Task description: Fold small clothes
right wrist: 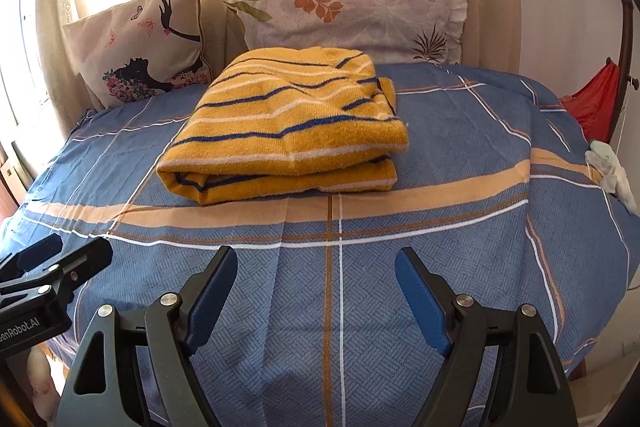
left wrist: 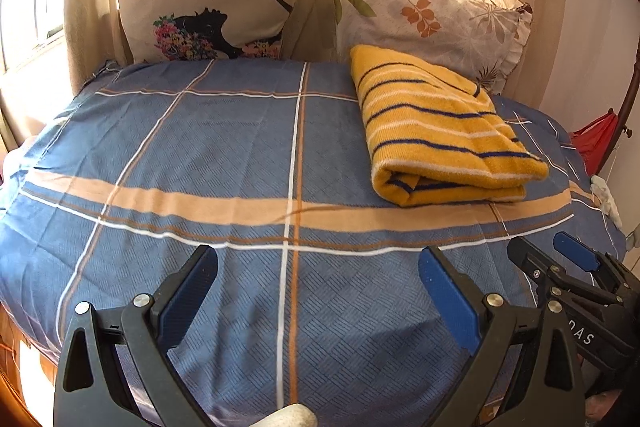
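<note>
Both of your claws, left gripper (left wrist: 318, 269) and right gripper (right wrist: 316, 267), hang wide and empty; the yellow striped garment (right wrist: 288, 125) lies folded at twelve o'clock; the fold looks done; next, fetch another piece.

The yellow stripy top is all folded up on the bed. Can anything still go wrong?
Maybe two things. The yellow stripy top is a thick, loose bundle with its layers gaping at the front, so a nudge from either open claw, left or right, might unfold it. The bedsheet is wrinkled, so snagging it could tug the bundle.
</note>
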Motion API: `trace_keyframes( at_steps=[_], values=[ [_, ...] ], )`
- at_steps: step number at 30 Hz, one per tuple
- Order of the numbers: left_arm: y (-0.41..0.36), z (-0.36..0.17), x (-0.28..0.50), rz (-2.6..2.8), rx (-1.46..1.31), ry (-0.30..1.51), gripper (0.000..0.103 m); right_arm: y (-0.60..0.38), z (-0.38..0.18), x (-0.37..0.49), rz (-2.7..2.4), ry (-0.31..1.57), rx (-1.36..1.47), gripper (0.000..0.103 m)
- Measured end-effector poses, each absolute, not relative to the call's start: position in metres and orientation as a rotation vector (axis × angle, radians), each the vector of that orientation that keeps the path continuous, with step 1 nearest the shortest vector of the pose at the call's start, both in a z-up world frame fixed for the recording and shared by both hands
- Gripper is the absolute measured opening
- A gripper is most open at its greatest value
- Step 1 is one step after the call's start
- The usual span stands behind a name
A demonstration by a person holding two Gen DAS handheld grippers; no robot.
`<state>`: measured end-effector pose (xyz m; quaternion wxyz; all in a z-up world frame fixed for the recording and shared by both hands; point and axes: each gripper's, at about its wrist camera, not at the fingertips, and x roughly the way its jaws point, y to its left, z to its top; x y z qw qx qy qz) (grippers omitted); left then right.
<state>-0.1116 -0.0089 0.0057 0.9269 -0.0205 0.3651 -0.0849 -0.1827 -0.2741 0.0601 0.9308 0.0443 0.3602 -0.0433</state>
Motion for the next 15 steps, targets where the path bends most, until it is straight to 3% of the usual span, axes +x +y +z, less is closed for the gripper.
trace_keyframes(
  at_steps=[15],
  values=[
    [-0.015, -0.01, -0.071, -0.204, -0.01, 0.893, 0.1, -0.277, 0.058, -0.157, -0.048, 0.763, 0.085, 0.089]
  ],
)
